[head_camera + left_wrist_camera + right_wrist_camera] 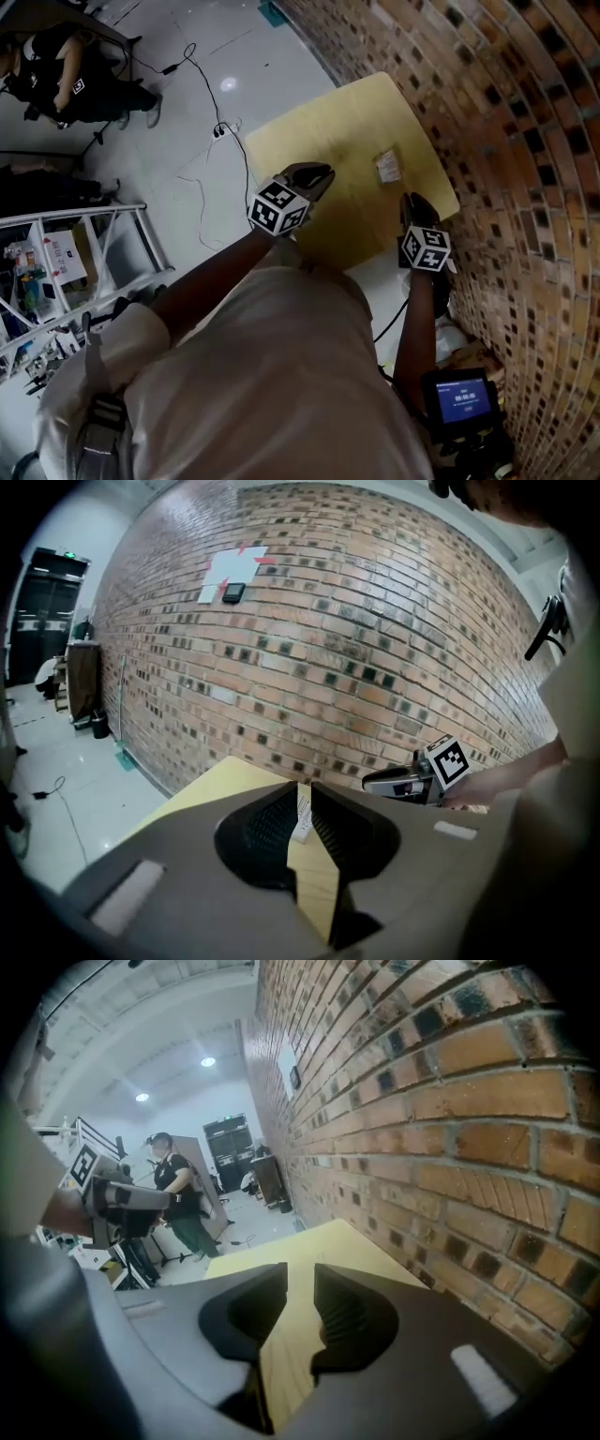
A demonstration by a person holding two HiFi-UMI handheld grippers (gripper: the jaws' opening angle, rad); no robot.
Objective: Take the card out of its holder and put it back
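Note:
The card in its clear holder [387, 166] lies flat on the yellow table [319, 131], near the brick wall. My left gripper [322, 172] hovers over the table's near left part, well short of the holder. Its jaws stand a narrow gap apart with nothing in them, and the holder [302, 816] shows through that gap, farther off on the table. My right gripper [413, 200] hangs over the table's near right corner, below the holder. In the right gripper view the right gripper [300, 1288] is slightly open and empty, with bare tabletop [309, 1246] beyond it.
A brick wall [506, 141] runs along the table's right side. Cables [211, 131] trail on the floor to the left. A metal rack [66, 262] stands at the left, and a person [66, 84] sits at the far left. A small screen device [462, 398] hangs by my right arm.

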